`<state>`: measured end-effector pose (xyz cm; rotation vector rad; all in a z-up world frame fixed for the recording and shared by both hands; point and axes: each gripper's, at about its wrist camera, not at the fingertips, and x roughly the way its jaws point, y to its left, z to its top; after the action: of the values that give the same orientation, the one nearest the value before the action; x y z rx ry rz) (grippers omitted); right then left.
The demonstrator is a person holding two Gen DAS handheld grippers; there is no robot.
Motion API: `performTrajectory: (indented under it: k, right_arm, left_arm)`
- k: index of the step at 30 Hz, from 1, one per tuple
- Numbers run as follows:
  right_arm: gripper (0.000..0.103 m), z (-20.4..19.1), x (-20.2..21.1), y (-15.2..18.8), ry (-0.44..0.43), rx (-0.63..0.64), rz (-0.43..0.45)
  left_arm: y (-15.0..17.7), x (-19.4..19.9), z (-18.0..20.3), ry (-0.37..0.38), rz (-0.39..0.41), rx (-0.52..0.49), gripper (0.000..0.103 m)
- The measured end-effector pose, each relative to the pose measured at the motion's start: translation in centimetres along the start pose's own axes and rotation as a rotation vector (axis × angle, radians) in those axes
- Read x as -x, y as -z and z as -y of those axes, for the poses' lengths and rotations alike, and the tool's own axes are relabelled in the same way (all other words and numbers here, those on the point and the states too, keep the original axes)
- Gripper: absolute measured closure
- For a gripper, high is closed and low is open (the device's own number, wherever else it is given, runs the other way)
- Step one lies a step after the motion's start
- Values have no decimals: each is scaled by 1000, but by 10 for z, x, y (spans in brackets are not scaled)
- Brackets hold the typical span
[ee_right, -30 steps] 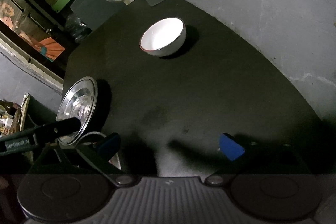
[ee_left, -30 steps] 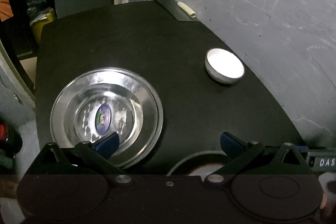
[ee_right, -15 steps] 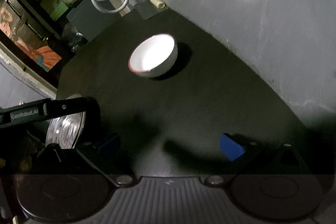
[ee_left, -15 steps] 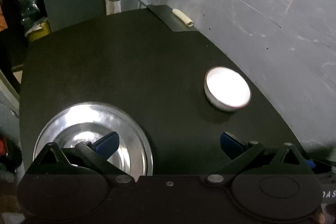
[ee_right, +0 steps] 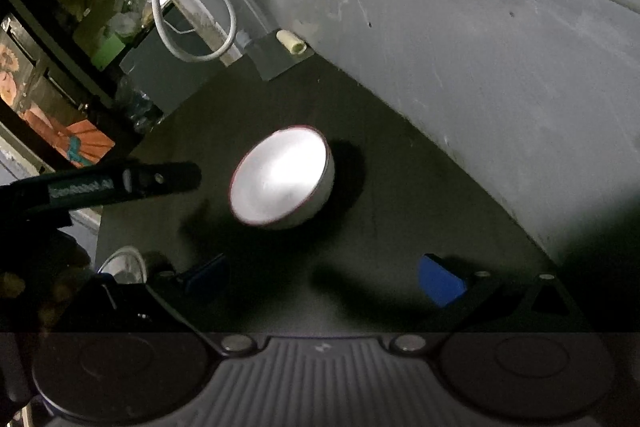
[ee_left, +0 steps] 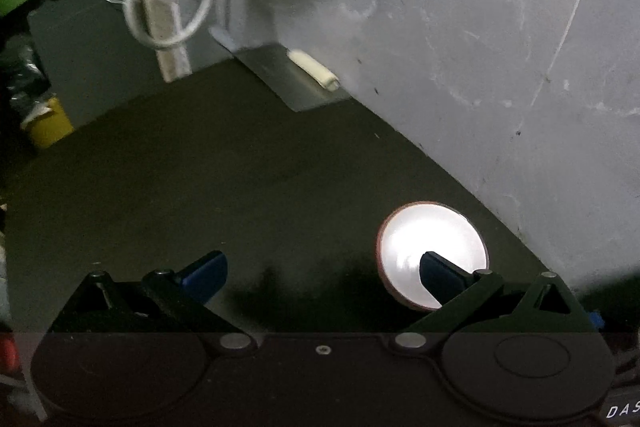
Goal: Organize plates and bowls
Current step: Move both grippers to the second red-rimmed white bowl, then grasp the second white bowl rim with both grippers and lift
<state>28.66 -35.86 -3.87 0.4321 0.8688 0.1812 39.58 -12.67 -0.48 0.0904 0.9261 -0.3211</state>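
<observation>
The white ceramic bowl with a thin dark red rim stands alone on the black tabletop, and nothing is stacked in it or under it. In the left wrist view it is seen just ahead of the left gripper, on its right side, so that the right finger tip covers part of the bowl's opening. Whether this finger touches the bowl cannot be told. The jaws of the left gripper are spread wide and nothing is held between them.

In the right wrist view the same bowl is seen ahead of the right gripper and a little to its left, clearly apart from both fingers. This gripper is also wide open and empty. A shiny round metal plate is partly seen low beside its left finger; most of the plate is hidden.

It is judged that the task is at an early stage: bowl and plate lie well apart, neither is gripped, and the gathering is not yet done
</observation>
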Motion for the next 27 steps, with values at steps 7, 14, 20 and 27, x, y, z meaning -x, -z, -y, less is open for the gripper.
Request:
performTrajectory:
  k: [7,14,20,27]
  right_arm:
    - [5,1,-17,-17,17,-14,51]
    - [19,-5,-33,-23,25,16,30]
    - [31,-6,-37,-24,14,23,24]
    - [60,-7,-43,-27,-7,27,-1]
  left_arm:
    - [-11,-30,11,-6,-66,-56,2]
    - [-11,-43,7,26,-103,-6,26]
    - [-11,-48,6,74,-113,38,56]
    - [-8,-52,14,137,-127,29,75]
